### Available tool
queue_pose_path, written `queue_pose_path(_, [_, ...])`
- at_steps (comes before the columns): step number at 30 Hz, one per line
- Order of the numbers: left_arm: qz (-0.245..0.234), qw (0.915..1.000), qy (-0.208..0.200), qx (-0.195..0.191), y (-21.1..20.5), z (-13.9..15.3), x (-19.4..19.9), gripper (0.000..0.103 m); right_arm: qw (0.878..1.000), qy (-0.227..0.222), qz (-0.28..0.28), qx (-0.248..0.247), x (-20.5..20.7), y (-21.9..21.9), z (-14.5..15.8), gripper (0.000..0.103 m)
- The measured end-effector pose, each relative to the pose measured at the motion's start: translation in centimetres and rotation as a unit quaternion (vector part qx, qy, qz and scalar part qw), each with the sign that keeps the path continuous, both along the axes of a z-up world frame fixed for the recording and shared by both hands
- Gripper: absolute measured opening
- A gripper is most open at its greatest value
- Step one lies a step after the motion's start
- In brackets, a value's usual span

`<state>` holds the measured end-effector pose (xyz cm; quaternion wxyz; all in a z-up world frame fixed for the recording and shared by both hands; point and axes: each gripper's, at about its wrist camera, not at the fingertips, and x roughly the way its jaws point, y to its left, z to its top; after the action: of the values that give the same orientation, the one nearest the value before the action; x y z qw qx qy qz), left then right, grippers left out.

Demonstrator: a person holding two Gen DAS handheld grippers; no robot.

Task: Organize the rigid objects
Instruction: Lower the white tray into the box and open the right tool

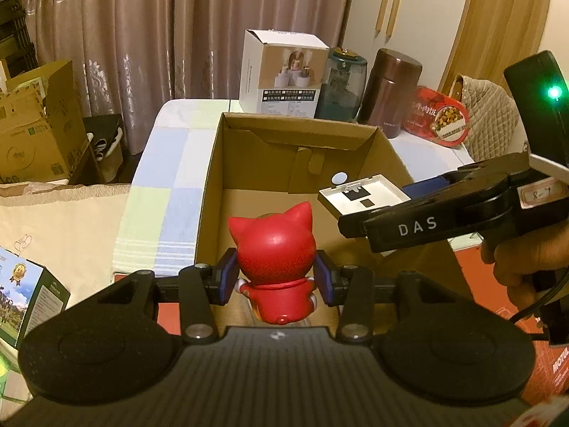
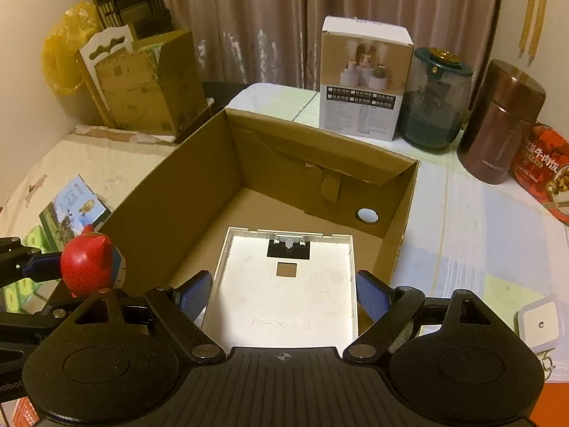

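Red figurine's face turned away

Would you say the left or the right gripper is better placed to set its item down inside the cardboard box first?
Probably the right gripper: its white tray already hangs over the cardboard box floor, while the left gripper holds the red figurine at the near rim.

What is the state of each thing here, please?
Left gripper: shut on the red toy.
Red toy: held upright, above the box's near edge.
Right gripper: shut on the white tray.
White tray: held over the box, hollow side up.
Cardboard box: open, nothing resting inside.
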<state>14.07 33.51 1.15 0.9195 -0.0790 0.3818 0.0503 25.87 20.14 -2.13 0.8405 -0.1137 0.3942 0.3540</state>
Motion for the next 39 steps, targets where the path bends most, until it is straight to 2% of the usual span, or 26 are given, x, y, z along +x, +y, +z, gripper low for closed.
queue_pose_path(15, [-0.007, 0.9998, 0.020, -0.001, 0.4, -1.7, 1.3, 0.040, 0.998, 0.014, 0.030, -0.047, 1.5, 1.8, -1.4, 0.083])
queue_pose_path(39, [-0.031, 0.9988, 0.035, 0.013, 0.1, -3.2, 3.0, 0.040, 0.995, 0.024, 0.051, -0.083, 3.4, 4.5, -2.6, 0.084])
